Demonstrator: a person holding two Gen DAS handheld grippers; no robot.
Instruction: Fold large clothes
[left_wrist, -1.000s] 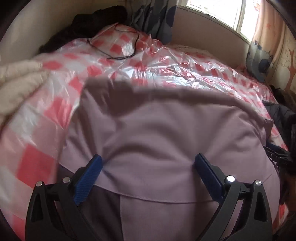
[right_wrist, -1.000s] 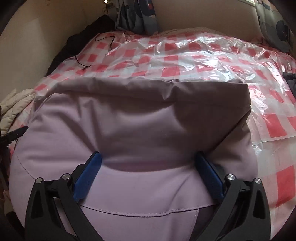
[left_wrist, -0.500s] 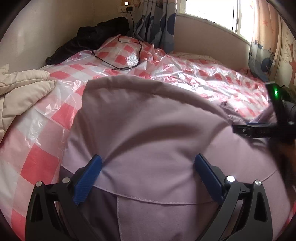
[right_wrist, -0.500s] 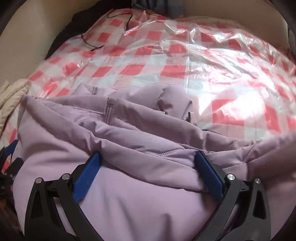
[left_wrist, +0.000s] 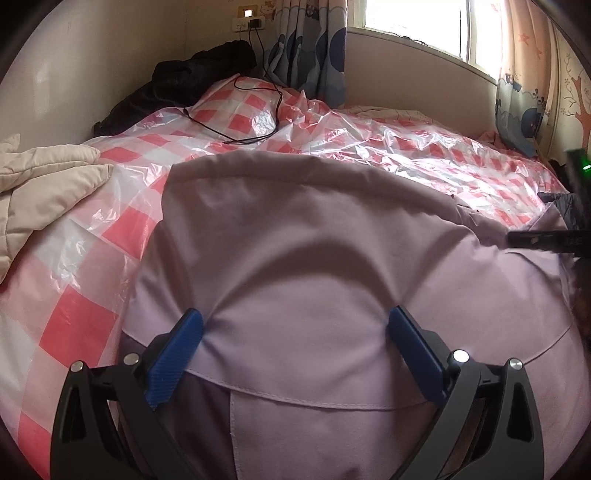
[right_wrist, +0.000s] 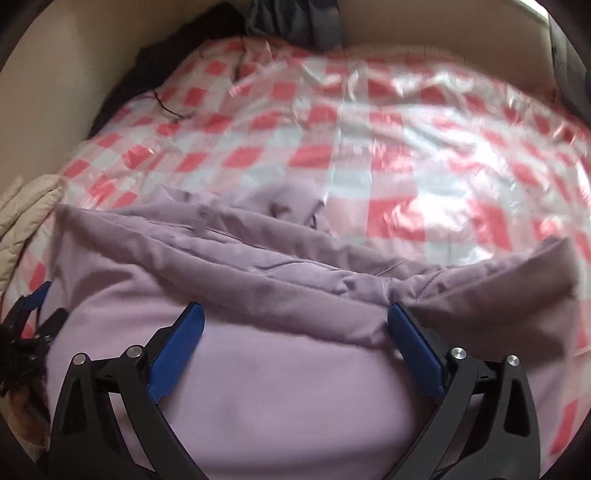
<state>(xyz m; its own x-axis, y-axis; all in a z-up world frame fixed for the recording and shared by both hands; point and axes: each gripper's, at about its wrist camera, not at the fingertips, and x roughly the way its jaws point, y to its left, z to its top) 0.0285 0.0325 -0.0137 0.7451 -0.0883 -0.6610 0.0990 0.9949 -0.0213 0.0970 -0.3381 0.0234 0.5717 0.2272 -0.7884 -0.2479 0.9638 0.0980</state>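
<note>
Right btwn open tongs (left_wrist: 295, 325): lilac jacket (left_wrist: 314, 258)

Both my cameras sit low and close over the lilac jacket (left_wrist: 314, 258), looking across it toward the far wall. My left view faces the window (left_wrist: 413, 22); my right tilts down. Both share the checked plastic sheet (right_wrist: 369, 147).

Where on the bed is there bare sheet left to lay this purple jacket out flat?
Most free room is the checked plastic sheet beyond and right of the purple jacket, up to the wall. The left edge is crowded: a cream quilt sits there, a black garment fills the far left corner, and a black cable trails across the sheet near it.
</note>
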